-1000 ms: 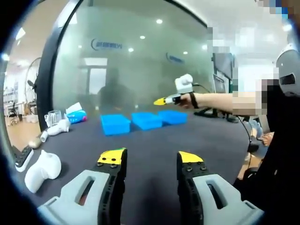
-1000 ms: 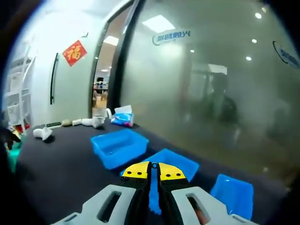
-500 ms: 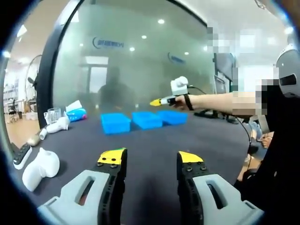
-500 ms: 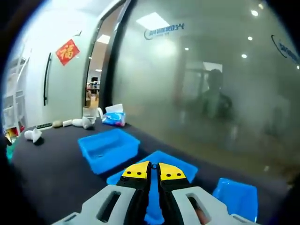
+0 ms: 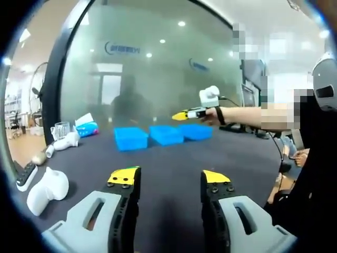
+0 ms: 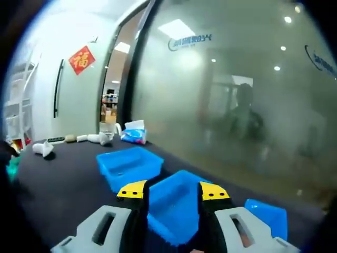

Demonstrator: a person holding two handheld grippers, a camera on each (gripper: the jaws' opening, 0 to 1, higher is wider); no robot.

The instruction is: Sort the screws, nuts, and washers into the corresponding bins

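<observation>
A wide, dark, matte tabletop (image 5: 174, 158) stretches toward a frosted glass wall (image 5: 158, 68). Near that wall, three shallow bright blue plastic bins (image 5: 164, 135) sit in a touching row.

In the left gripper view, the left gripper (image 5: 169, 182), grey with yellow-tipped jaws, hovers low over bare table, its jaws spread and empty. The right gripper (image 5: 181, 114) reaches in from the right, held above the bins by a hand (image 5: 213, 115).

In the right gripper view, the right gripper (image 6: 172, 191) has its jaws parted above the middle bin (image 6: 174, 203), nothing visible between them. This looks like a drop into that bin, or just after one.

No screws, nuts or washers are discernible on the table or in the bins; any would be too small to make out. The next move calls for locating loose hardware and closing on one piece.

At the table's left edge lie small white objects (image 5: 47, 190) and a blue tissue pack (image 5: 86, 128).
</observation>
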